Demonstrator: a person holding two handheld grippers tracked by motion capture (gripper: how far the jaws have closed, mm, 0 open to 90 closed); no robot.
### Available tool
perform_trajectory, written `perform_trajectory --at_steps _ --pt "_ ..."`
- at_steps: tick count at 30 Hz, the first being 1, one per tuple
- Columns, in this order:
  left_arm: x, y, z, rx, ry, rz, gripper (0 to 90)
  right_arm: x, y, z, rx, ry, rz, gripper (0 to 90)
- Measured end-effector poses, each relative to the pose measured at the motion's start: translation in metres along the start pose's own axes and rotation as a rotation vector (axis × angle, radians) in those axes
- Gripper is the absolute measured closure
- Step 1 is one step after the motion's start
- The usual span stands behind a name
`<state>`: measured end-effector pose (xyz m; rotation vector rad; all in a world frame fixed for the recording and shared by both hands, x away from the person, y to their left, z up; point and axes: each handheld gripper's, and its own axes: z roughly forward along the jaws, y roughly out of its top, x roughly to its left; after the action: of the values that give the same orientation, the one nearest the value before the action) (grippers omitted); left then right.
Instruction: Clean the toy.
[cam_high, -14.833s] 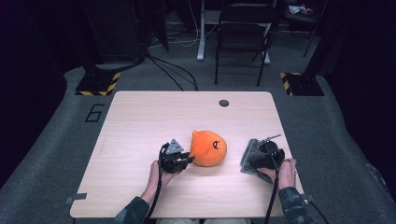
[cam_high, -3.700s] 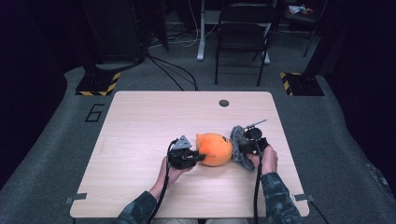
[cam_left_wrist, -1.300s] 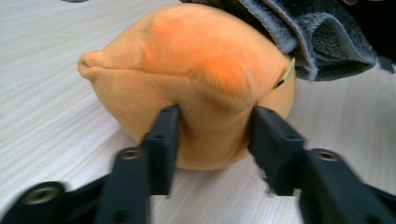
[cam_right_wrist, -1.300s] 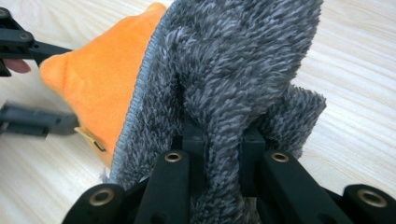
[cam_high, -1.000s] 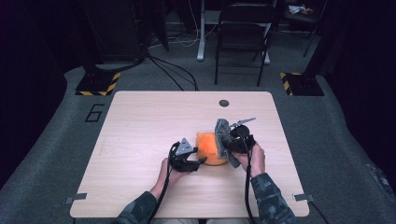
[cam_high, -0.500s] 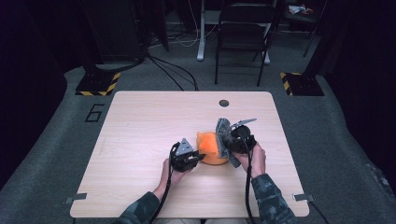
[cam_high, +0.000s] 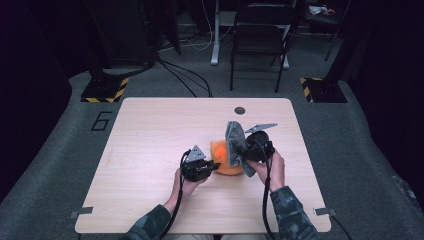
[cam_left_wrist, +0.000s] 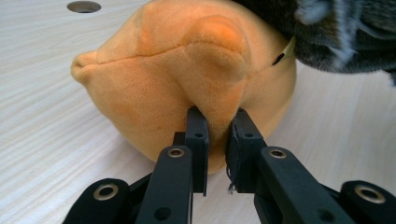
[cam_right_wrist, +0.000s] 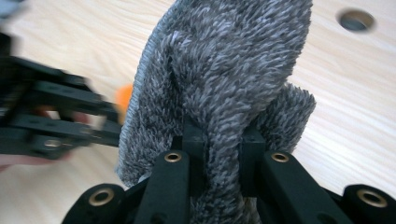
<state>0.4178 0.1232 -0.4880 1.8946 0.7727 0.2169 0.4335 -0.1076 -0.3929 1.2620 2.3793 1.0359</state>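
Observation:
An orange plush toy (cam_high: 223, 161) lies on the wooden table (cam_high: 160, 130), right of centre. My left gripper (cam_high: 212, 166) sits at its left side; its jaws have just been closing and now pinch a fold of the orange plush (cam_left_wrist: 187, 60), as the left gripper view (cam_left_wrist: 218, 135) shows. My right gripper (cam_high: 244, 151) is shut on a grey fuzzy cloth (cam_high: 233, 137) and holds it upright over the toy's right side. The right gripper view (cam_right_wrist: 223, 140) shows this grey cloth (cam_right_wrist: 229, 60) rising between the jaws, with the left gripper (cam_right_wrist: 105, 126) and a bit of orange plush (cam_right_wrist: 125, 100) behind it.
A round cable hole (cam_high: 240, 110) lies in the table's far edge. A folding chair (cam_high: 260, 35) and cables stand on the floor beyond. Bare tabletop spreads to the left of the hands.
The left gripper's jaws closed onto a fold of the orange plush. The right gripper rose slightly with the grey cloth.

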Motion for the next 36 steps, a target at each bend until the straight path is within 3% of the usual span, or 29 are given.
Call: perform_trajectory --at_steps 3,5,7,13,15,17,20,22,24,26,30,33,36 --pt "-0.002 0.005 -0.004 -0.012 -0.021 -0.042 80.5 0.018 0.006 -0.001 -0.014 0.037 -0.058 78.2" --pt "-0.004 0.006 -0.006 -0.003 -0.031 -0.05 80.5 0.028 0.007 0.002 -0.003 0.034 -0.081 78.1" --pt "-0.004 0.004 -0.003 0.013 -0.023 -0.039 80.5 0.031 0.004 0.009 0.018 -0.005 -0.098 78.1" --pt "-0.001 0.001 0.0 0.025 -0.027 -0.053 79.8 0.018 -0.001 0.016 0.041 -0.008 -0.073 78.3" --pt "0.0 0.001 0.001 0.028 -0.029 -0.056 79.5 0.014 -0.003 0.017 0.051 -0.042 -0.074 78.3" --pt "0.002 0.001 0.001 0.032 -0.031 -0.05 78.8 0.007 -0.006 0.018 0.06 -0.036 -0.046 78.3" --pt "0.0 0.003 0.001 0.026 -0.028 -0.02 68.3 -0.001 -0.009 0.02 0.062 -0.033 -0.024 78.3" --pt "-0.004 0.006 0.0 0.023 -0.013 0.029 54.3 -0.003 -0.01 0.021 0.064 -0.037 -0.013 78.3" --pt "-0.007 0.005 0.001 0.04 -0.01 0.071 48.5 -0.005 -0.011 0.022 0.056 -0.031 -0.002 78.3" --pt "-0.01 0.003 0.004 0.048 0.027 0.119 51.6 -0.006 -0.011 0.022 0.05 -0.02 0.004 78.3" --pt "-0.007 0.0 0.006 0.033 0.044 0.082 70.4 -0.006 -0.012 0.022 0.051 -0.024 -0.007 78.3" --pt "-0.007 -0.001 0.008 0.03 0.042 0.055 73.4 -0.012 -0.015 0.018 0.07 -0.053 0.004 78.2" --pt "-0.004 -0.002 0.008 0.022 0.048 0.036 74.0 -0.029 -0.024 0.02 0.11 -0.104 0.039 78.2"
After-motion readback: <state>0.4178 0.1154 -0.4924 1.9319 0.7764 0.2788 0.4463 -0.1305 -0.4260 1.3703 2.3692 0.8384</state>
